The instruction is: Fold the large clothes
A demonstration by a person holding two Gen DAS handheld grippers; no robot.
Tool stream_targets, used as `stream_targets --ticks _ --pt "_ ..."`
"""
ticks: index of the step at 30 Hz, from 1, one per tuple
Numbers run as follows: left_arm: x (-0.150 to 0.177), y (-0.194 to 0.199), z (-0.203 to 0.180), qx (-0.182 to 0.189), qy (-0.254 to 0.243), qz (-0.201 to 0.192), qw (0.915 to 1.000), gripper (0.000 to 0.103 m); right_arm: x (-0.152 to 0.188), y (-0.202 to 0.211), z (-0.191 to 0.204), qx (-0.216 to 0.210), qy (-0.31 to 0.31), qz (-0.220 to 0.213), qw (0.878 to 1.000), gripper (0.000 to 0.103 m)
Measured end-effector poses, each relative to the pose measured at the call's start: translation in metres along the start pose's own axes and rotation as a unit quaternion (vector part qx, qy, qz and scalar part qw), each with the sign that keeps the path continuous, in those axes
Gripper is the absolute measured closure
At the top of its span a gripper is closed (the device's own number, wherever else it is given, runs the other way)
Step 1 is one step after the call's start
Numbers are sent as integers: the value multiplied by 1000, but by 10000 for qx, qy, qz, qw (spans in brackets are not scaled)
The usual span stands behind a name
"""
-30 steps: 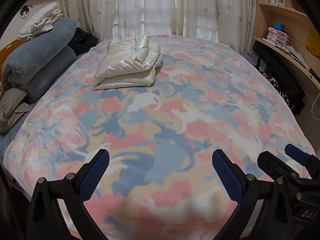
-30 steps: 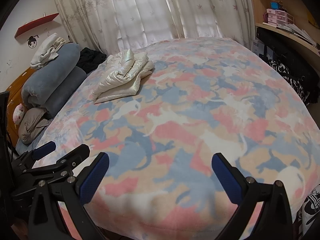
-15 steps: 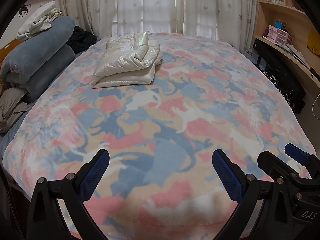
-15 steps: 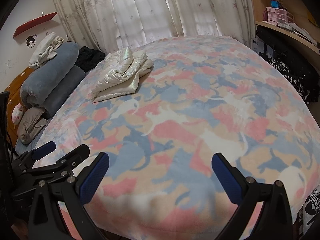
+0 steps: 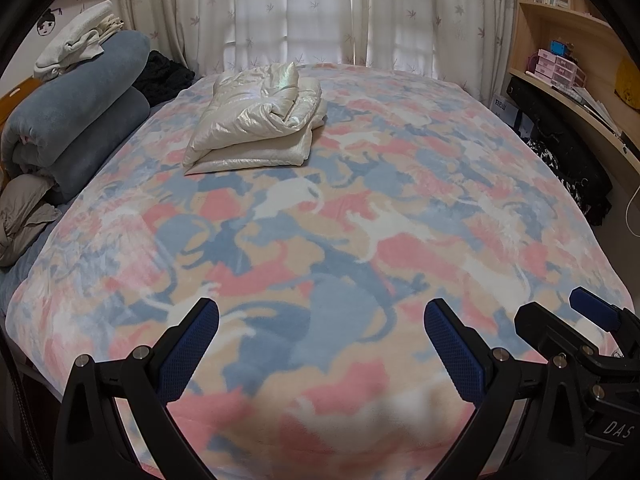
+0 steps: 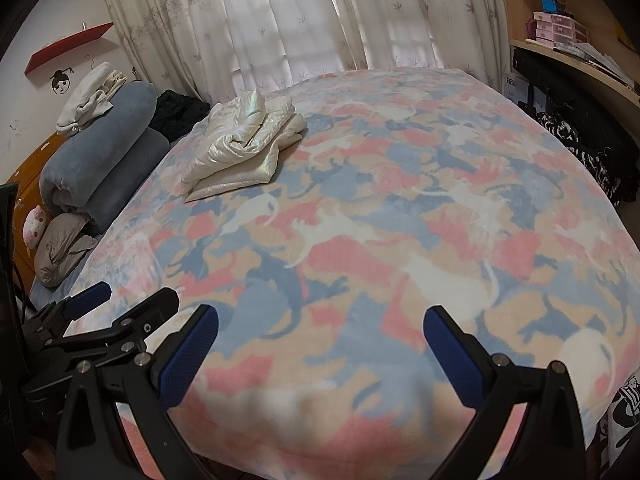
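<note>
A shiny cream-white puffy jacket [image 5: 256, 120] lies folded in a stack on the far left part of the bed, on the pink, blue and beige blanket [image 5: 360, 216]; it also shows in the right wrist view [image 6: 240, 148]. My left gripper [image 5: 320, 344] is open and empty, held above the bed's near edge, far from the jacket. My right gripper [image 6: 320, 348] is open and empty beside it, to its right. Each gripper shows at the edge of the other's view: the right gripper [image 5: 580, 344] and the left gripper [image 6: 104, 320].
Rolled blue-grey bedding [image 5: 76, 120] with white clothes on top lies along the bed's left side, with a grey bundle [image 5: 24, 216] in front and a black garment [image 5: 164, 76] behind. Curtains [image 5: 320, 12] hang at the far end. Shelves and a desk [image 5: 576, 80] stand on the right.
Both grippers have shifted slightly, so the jacket and bed sit a little lower in both views. The jaws stay open and nothing on the bed has moved.
</note>
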State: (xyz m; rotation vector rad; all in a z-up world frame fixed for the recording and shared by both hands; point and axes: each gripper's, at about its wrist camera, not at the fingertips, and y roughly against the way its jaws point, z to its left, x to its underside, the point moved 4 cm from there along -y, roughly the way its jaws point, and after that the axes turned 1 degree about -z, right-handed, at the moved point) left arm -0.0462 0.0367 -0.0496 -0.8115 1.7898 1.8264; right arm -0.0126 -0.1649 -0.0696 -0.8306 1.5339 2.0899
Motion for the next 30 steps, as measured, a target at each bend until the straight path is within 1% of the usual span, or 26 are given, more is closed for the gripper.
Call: stream_targets --ticks 3,12,16,23,25,30 --pt "1 0 -1 -9 5 3 10000 1 0 0 0 8 5 6 10000 0" --pt "10 -1 11 -20 13 35 10000 1 4 -3 2 18 11 39 10000 0" --pt "10 -1 11 -14 13 45 10000 1 11 -5 5 43 26 46 10000 0" --pt "11 1 14 -11 25 46 10000 1 8 -4 6 27 21 43 10000 0" --pt "11 1 15 -14 18 44 10000 1 15 -6 7 37 24 45 10000 0" --pt "12 1 16 -21 24 56 10000 1 12 -6 6 26 25 56 10000 0"
